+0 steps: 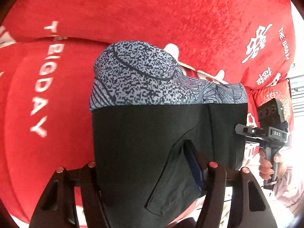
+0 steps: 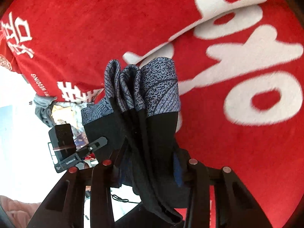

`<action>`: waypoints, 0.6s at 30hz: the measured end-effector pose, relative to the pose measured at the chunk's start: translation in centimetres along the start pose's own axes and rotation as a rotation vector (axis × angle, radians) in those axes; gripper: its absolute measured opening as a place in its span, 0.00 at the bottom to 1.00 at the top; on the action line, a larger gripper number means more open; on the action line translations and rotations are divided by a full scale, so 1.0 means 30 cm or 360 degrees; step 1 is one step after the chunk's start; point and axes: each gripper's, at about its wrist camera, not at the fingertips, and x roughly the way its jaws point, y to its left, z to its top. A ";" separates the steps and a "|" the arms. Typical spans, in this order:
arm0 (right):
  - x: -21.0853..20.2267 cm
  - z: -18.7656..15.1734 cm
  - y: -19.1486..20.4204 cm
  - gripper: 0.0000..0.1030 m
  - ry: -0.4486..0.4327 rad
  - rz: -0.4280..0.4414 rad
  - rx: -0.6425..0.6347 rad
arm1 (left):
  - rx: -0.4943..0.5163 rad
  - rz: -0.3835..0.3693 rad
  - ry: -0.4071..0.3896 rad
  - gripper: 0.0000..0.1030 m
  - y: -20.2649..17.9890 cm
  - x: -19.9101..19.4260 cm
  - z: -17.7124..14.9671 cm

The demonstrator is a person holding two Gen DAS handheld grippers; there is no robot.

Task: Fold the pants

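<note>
Black pants [image 1: 142,129] with a blue-grey speckled lower band [image 1: 133,76] hang lifted over a red bed cover. In the left wrist view my left gripper [image 1: 144,157] is shut on the black cloth, which drapes over and hides its left finger; the blue-padded right finger [image 1: 193,163] presses into a fold. In the right wrist view the pants [image 2: 159,125] are bunched into several vertical folds between the fingers of my right gripper [image 2: 150,152], which is shut on them. Each view shows the other gripper at the cloth's far edge: right gripper [image 1: 241,129], left gripper [image 2: 102,140].
A red plush bed cover [image 1: 171,9] with large white lettering [image 2: 256,98] fills the background. A hand [image 1: 266,167] holds the right gripper's handle. A red patterned cushion [image 1: 273,95] lies at the bed's edge. Loose grey and light clothes [image 2: 45,106] are heaped beyond the cover's edge.
</note>
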 end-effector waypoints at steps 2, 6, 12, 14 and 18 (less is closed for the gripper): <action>0.032 -0.038 0.021 0.41 0.0010 0.0013 -0.0004 | -0.0016 0.0052 -0.0013 0.65 0.018 -0.044 -0.025; 0.110 -0.103 0.057 0.41 0.0043 0.0017 -0.0009 | -0.0052 0.0128 -0.0017 0.66 0.073 -0.085 -0.089; 0.234 -0.161 0.064 0.41 0.0079 -0.0102 -0.0028 | -0.0106 0.0305 0.0030 0.77 0.228 -0.025 -0.163; 0.242 -0.160 0.040 0.41 0.0048 -0.0158 -0.0028 | -0.0127 0.0329 -0.0042 0.90 0.277 -0.009 -0.177; 0.263 -0.145 0.005 0.44 0.0038 -0.0229 -0.0026 | -0.0134 0.0287 -0.0058 1.00 0.326 0.010 -0.180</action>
